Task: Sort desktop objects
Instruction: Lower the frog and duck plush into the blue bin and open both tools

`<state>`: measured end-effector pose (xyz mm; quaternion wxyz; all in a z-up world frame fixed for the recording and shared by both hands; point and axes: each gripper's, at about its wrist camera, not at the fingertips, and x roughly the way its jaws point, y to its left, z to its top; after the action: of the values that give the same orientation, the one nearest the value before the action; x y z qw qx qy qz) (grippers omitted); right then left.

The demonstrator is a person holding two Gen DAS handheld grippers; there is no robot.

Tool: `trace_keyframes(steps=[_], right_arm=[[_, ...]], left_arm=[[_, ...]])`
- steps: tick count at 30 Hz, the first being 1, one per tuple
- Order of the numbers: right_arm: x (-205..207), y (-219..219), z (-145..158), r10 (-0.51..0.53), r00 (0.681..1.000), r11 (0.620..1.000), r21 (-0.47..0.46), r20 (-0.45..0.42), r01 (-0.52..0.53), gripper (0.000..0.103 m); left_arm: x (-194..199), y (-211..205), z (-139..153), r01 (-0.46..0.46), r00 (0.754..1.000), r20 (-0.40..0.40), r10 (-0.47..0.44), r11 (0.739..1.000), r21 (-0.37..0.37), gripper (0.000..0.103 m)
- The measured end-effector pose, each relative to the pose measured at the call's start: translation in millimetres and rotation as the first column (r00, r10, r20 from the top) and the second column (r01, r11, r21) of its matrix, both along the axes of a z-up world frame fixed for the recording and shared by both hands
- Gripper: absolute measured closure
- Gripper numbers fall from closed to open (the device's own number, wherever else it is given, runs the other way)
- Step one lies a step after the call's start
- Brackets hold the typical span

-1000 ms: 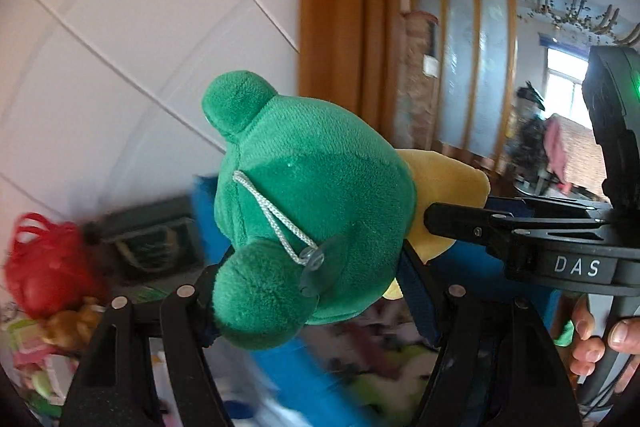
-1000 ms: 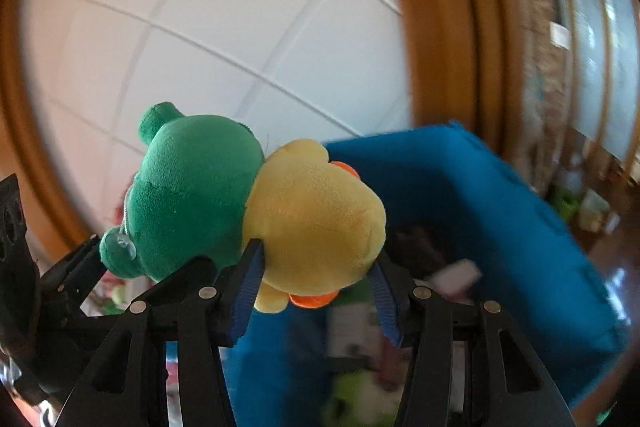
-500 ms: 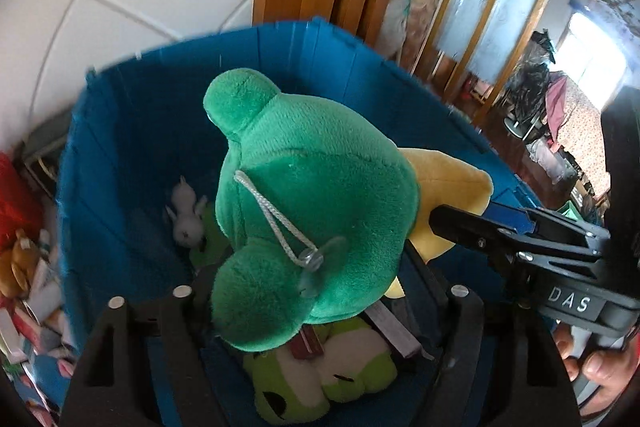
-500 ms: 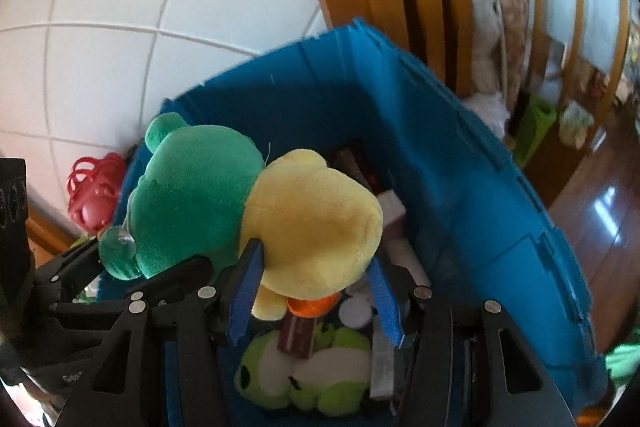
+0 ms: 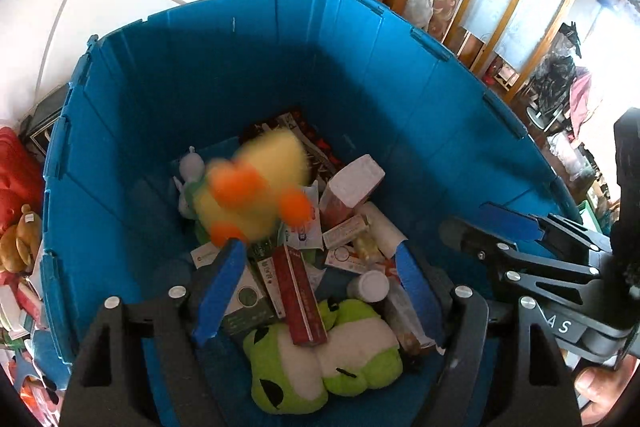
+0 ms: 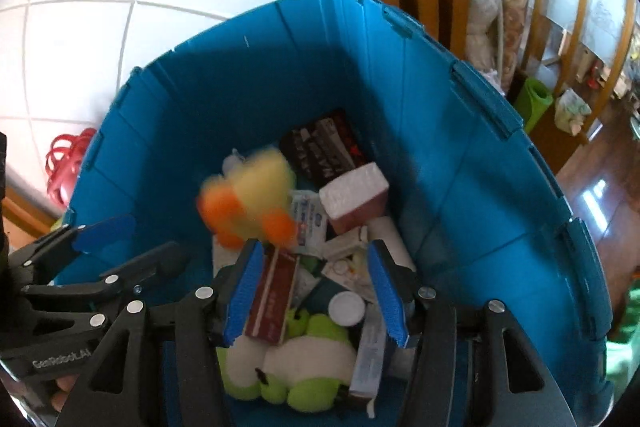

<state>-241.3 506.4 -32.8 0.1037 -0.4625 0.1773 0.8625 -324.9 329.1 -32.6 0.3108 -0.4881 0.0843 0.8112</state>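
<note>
Your left hand-held gripper (image 5: 320, 283) is over the blue bin (image 5: 400, 87) with its jaws apart and nothing between the pads. Your right hand-held gripper (image 6: 316, 287) is over the same bin; its jaws are opening, and no object sits between them.

The yellow plush duck (image 5: 256, 187) is clear of both grippers. It appears motion-blurred inside the bin, above the pile, with its orange parts facing you. Whether it touches the items beneath cannot be told.

The pile on the bin floor includes a lime-green plush frog (image 5: 320, 363) nearest you, a dark red box (image 5: 298, 299) lying partly across the frog, a white bottle cap (image 5: 368, 285) and a pink-and-white box (image 5: 352, 187).
</note>
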Motion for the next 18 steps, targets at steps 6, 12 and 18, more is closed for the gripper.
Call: trace_keyframes(steps=[6,12,18], right_arm=[[3,-3,4,0.0,1.0,1.0,0.031,0.004,0.0,0.046],[11,-14,16,0.003,1.0,0.997,0.071,-0.022,-0.001,0.037],[20,-28,31,-0.002,0.999,0.991,0.133,-0.05,0.009,0.016]], left_arm=[[-3,1,2,-0.007,1.0,-0.015,0.007,1.0,0.012,0.026],[8,-12,16,-0.008,0.998,-0.06,0.01,1.0,0.027,0.025],[22,-32,33,-0.022,0.992,-0.122,0.028,0.999,0.048,0.025]])
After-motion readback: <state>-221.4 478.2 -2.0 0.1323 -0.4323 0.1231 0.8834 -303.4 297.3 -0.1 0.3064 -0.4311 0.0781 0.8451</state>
